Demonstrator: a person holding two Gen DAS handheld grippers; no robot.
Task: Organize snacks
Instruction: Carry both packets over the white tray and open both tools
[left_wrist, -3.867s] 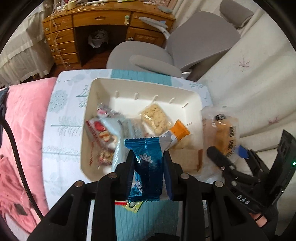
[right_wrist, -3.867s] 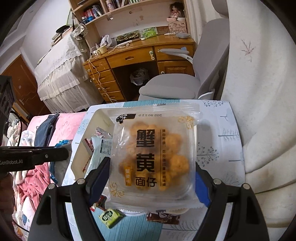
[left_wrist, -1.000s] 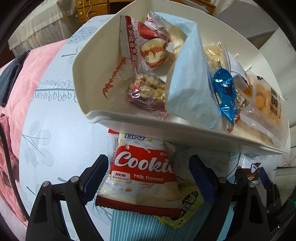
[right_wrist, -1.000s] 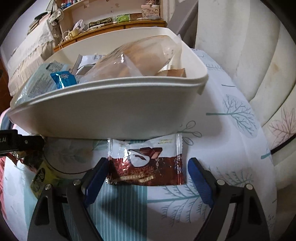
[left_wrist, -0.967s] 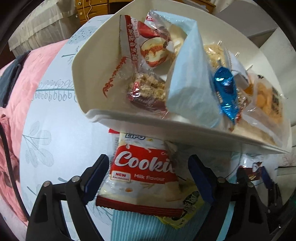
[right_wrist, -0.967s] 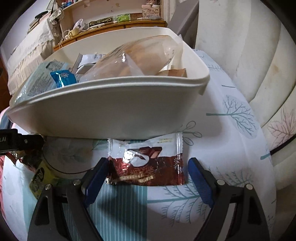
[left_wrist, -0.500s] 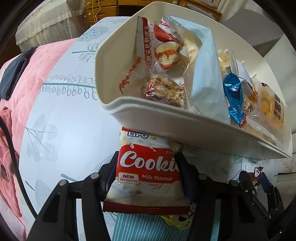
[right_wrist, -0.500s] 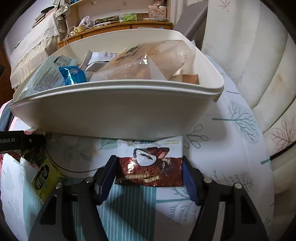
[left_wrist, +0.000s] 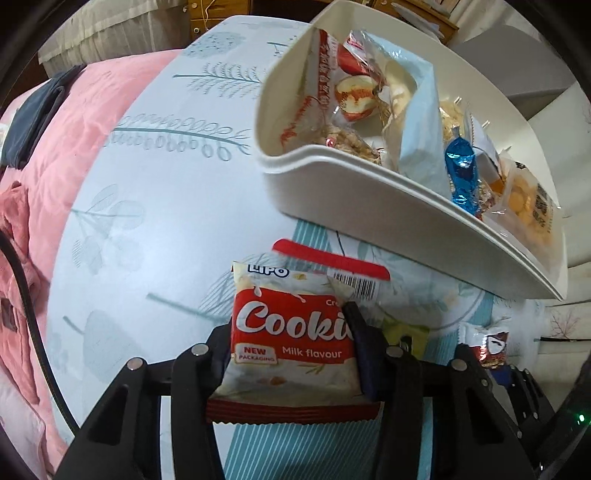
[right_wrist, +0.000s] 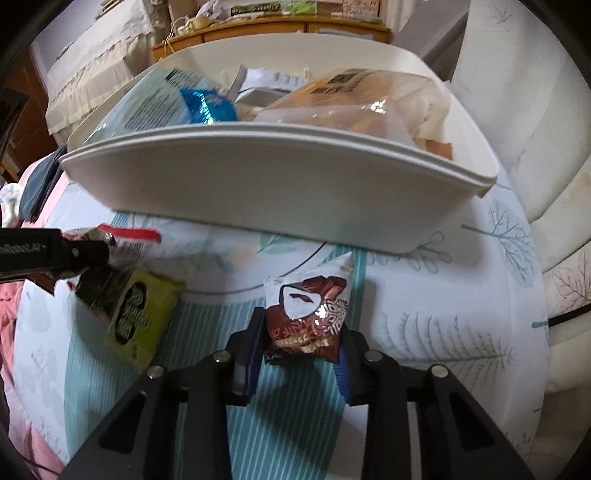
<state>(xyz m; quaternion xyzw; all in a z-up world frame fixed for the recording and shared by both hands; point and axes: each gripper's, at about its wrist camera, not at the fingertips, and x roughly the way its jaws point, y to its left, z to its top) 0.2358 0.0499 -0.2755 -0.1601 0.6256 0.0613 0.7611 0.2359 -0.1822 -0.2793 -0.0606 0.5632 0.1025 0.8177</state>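
Right wrist: green packet (right_wrist: 138, 314) (left) beside tray (right_wrist: 280, 192).

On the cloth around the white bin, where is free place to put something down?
Bare cloth lies left of the white bin, toward the pink blanket, and right of the chocolate packet. Crowded: the strip before the bin, around the green packet.

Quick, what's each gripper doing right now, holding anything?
Left gripper: closing on the cookie packet.
Right gripper: closing on the brown chocolate packet.
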